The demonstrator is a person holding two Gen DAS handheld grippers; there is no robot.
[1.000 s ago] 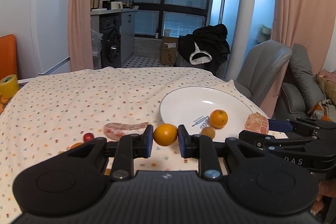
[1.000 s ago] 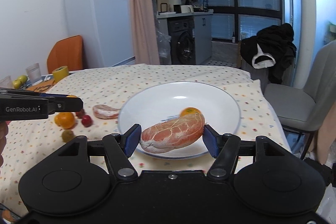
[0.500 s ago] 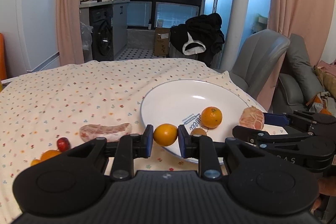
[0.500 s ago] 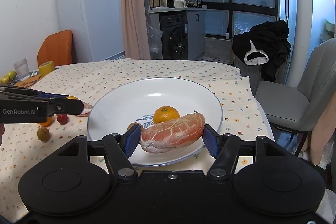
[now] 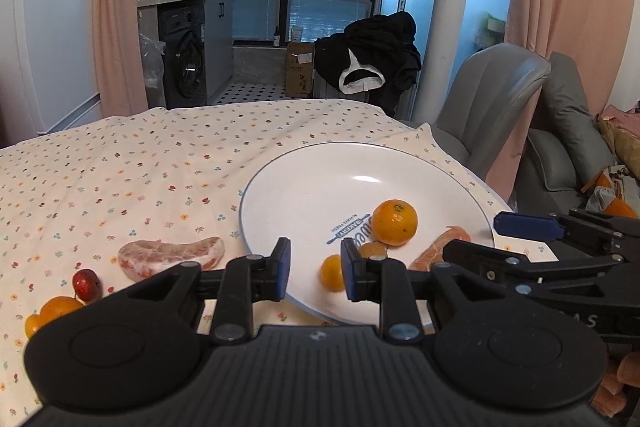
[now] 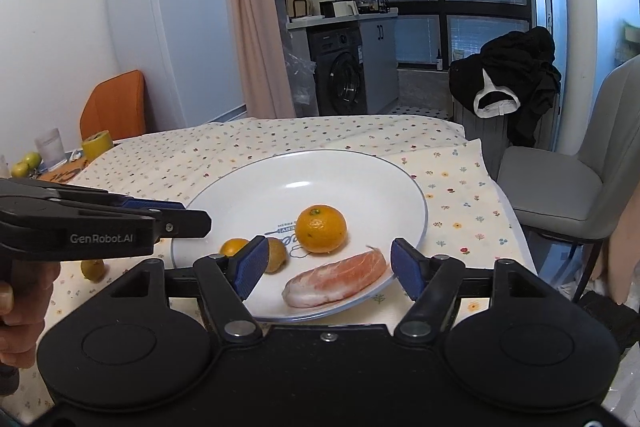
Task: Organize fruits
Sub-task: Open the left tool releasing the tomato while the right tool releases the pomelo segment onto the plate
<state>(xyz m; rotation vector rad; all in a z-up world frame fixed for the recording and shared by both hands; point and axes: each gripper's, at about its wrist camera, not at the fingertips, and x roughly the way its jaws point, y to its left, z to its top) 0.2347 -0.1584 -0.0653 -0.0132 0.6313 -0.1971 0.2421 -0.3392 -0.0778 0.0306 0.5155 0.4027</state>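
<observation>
The white plate (image 5: 320, 183) (image 6: 360, 187) holds a mandarin (image 5: 394, 221) (image 6: 320, 229), two small orange fruits (image 6: 234, 247) (image 6: 276, 255) and a peeled pomelo segment (image 6: 336, 279). My left gripper (image 5: 314, 269) (image 6: 192, 215) is open over the plate's near rim, with one small orange (image 5: 331, 273) lying on the plate close to its right finger. My right gripper (image 6: 330, 267) (image 5: 470, 235) is open too, and the pomelo segment lies on the plate between its fingers, untouched. A second pomelo segment (image 5: 172, 257), a red fruit (image 5: 86, 283) and an orange (image 5: 60, 307) lie on the cloth to the left.
A yellowish fruit (image 6: 93, 269) sits on the cloth under the left gripper. A hand (image 6: 20, 307) holds that gripper. A grey chair (image 6: 552, 187) stands beyond the table's right edge. A tape roll (image 6: 97, 149), a glass (image 6: 50, 147) and green fruits (image 6: 26, 163) are at the far left.
Both grippers came in over the plate and opened. The small orange left the left gripper and the pomelo segment left the right one; both now lie on the plate.
</observation>
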